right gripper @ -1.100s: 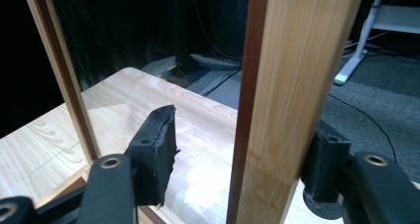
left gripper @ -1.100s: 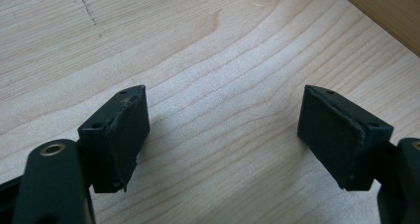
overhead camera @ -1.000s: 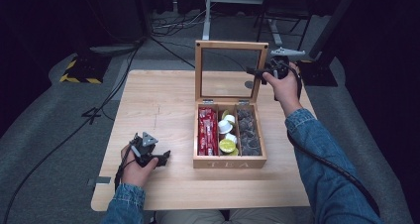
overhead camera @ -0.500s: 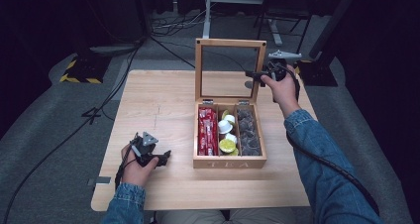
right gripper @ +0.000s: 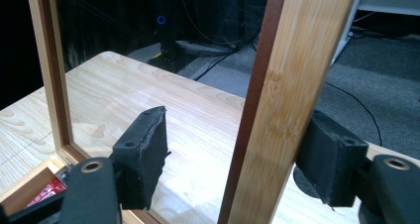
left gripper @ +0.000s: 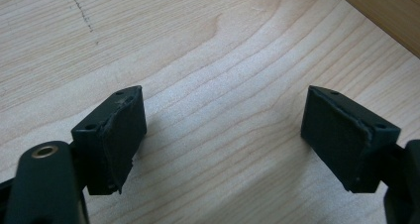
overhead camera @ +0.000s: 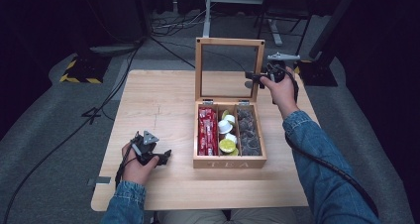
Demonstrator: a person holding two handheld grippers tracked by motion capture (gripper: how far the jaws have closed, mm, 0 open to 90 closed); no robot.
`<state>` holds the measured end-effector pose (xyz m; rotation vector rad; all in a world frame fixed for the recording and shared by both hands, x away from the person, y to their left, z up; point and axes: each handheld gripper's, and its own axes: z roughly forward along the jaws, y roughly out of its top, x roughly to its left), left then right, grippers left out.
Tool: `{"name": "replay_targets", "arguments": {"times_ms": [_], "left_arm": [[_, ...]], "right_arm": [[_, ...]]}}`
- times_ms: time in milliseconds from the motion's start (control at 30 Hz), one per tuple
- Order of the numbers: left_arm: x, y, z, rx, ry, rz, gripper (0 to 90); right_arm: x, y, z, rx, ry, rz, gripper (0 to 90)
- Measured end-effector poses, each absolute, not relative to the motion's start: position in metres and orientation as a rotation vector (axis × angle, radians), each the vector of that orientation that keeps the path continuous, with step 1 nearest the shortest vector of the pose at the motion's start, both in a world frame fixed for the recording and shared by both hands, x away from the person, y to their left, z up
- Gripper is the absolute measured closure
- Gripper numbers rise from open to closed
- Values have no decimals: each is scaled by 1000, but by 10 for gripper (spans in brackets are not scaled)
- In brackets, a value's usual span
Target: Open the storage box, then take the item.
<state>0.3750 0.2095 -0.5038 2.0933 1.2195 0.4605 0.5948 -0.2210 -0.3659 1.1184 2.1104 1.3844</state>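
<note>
Table (overhead camera: 158, 100): light wood, sits on grey floor w/ dark surroundings; big bare area on the person's left half, a narrower bare strip along the near edge.
Tea box (overhead camera: 229, 160): right of table centre, front marked TEA; well apart from near edge, closer to right edge.
Lid (overhead camera: 229, 41): upright, wood frame w/ clear pane, hinged at the box's far wall; table and floor visible through the pane.
Compartments: three. Left = red packets (overhead camera: 208, 130); middle = white and yellow-green pods (overhead camera: 227, 135); right = dark pods (overhead camera: 247, 132). Exact counts too small to tell.
Left gripper (overhead camera: 163, 157): low over bare table near the near-left area, just left of the box, pointing toward it. In left gripper view jaws stand wide apart, released, nothing btwn them but wood grain; box corner (left gripper: 381, 11) cut off at top right.
Right gripper (overhead camera: 252, 77): at lid's right side rail, abt mid-height. In right gripper view the rail (right gripper: 292, 85) stands btwn the two jaws; right pad looks pressed to or just behind the rail, left pad clearly off it w/ a gap. Not clamped; jaws spread around the rail.
Hidden: right pad partly behind rail, contact can't be confirmed; round dark spot on table behind lid, unclear what.
Room: open table far-left and left of box; right side tight btwn box, forearm (overhead camera: 317, 154) and table edge.
Cables (overhead camera: 163, 40): on floor beyond far edge.
</note>
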Motion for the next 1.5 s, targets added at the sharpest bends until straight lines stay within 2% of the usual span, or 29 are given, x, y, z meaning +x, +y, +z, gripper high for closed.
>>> {"name": "replay_targets", "arguments": {"times_ms": [133, 500, 933, 1233, 1433, 1467, 1500], "left_arm": [[377, 208, -504, 2091, 1222, 462, 168], [382, 207, -504, 2096, 1212, 451, 160], [384, 207, -504, 2102, 1207, 454, 160], [385, 206, -504, 2100, 1211, 452, 160], [383, 206, -504, 2101, 1211, 460, 161], [383, 206, -504, 2101, 1211, 459, 161], [383, 206, -504, 2101, 1211, 459, 161]], "right_arm": [[592, -226, -361, 1133, 2089, 1371, 264], [574, -241, -342, 1131, 2127, 1365, 269], [523, -230, -313, 962, 2230, 1444, 250], [493, -216, -311, 888, 2252, 1513, 237], [478, -207, -314, 842, 2302, 1530, 274], [475, -205, -314, 818, 2334, 1512, 335], [475, -205, -314, 818, 2334, 1512, 335]]}}
